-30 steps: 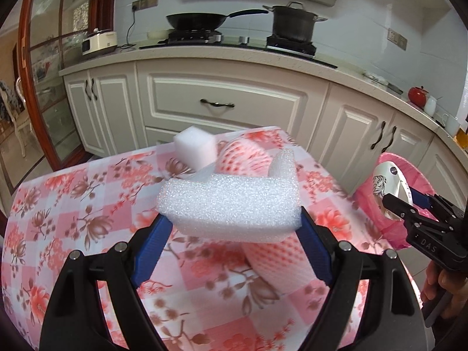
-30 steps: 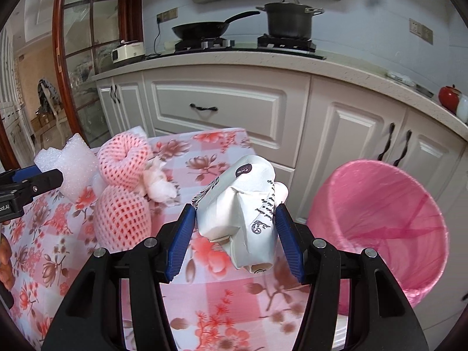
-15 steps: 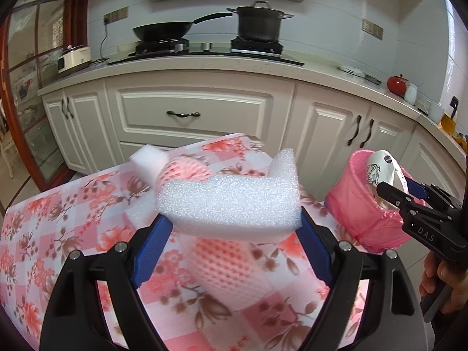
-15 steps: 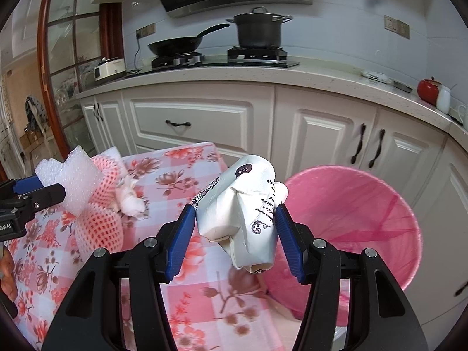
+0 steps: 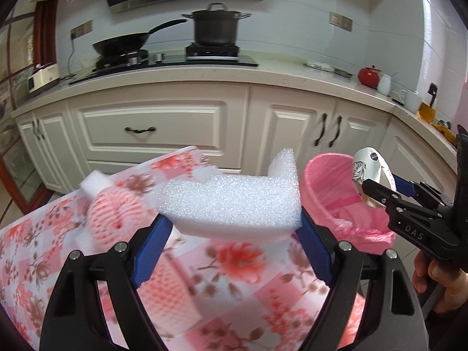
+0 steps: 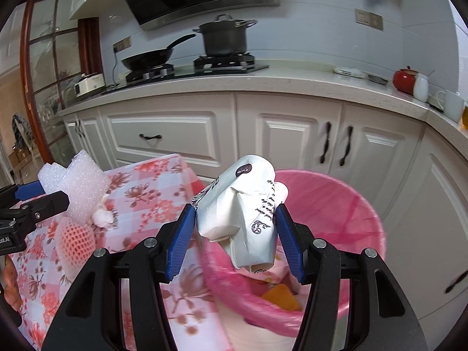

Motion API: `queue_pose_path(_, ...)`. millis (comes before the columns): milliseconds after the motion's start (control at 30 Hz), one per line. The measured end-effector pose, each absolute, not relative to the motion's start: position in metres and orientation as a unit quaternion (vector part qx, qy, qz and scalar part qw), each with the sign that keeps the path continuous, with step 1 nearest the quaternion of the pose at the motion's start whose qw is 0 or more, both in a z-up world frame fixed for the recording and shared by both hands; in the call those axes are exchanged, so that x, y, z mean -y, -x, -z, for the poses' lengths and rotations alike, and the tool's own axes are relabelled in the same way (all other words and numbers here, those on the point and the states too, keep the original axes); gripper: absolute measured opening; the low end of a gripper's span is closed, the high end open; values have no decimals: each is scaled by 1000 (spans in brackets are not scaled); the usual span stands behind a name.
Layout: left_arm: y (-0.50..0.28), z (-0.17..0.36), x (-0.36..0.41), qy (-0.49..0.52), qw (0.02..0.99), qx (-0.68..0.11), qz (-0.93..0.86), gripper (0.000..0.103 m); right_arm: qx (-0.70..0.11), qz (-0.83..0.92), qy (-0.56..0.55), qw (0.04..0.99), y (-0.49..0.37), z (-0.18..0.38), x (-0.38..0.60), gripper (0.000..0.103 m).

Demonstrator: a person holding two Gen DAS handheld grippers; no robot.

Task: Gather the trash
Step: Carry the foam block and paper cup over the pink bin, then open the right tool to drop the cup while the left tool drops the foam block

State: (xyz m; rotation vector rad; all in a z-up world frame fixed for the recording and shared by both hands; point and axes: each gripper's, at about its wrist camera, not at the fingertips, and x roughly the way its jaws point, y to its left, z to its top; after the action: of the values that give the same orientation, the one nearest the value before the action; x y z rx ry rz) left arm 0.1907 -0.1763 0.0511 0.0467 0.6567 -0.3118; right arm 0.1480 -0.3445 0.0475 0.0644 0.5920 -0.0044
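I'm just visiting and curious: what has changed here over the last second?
Both grippers have swung away from the table toward the pink bin. The right gripper now holds its paper bag over the bin's mouth. Unchanged: the left gripper still clamps the foam; nothing was dropped.

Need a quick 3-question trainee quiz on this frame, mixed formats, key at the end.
1. True or false: the left gripper holds a white foam block.
2. The crumpled paper bag in the right gripper is: A) lying on the table, B) in the air by the bin's near rim, C) on the counter.
3. Fill in: the bin is lined with a ____ bag.

Key: 1 true; 2 B; 3 pink.
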Motion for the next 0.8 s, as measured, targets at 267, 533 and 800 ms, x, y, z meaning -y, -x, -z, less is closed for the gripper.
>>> queue_pose_path(267,-200,-56,228,-33,928,-316,195,81,-290,29,-38,956,-148,-48,382,54)
queue_pose_path(533,-215,-55,273,-28,917,-323,234,81,-296,52,-46,953,-152,-43,418,54)
queue_pose_path(800,-228,-53,310,-18,905,-333,265,81,-298,68,-53,951,-153,-39,441,55)
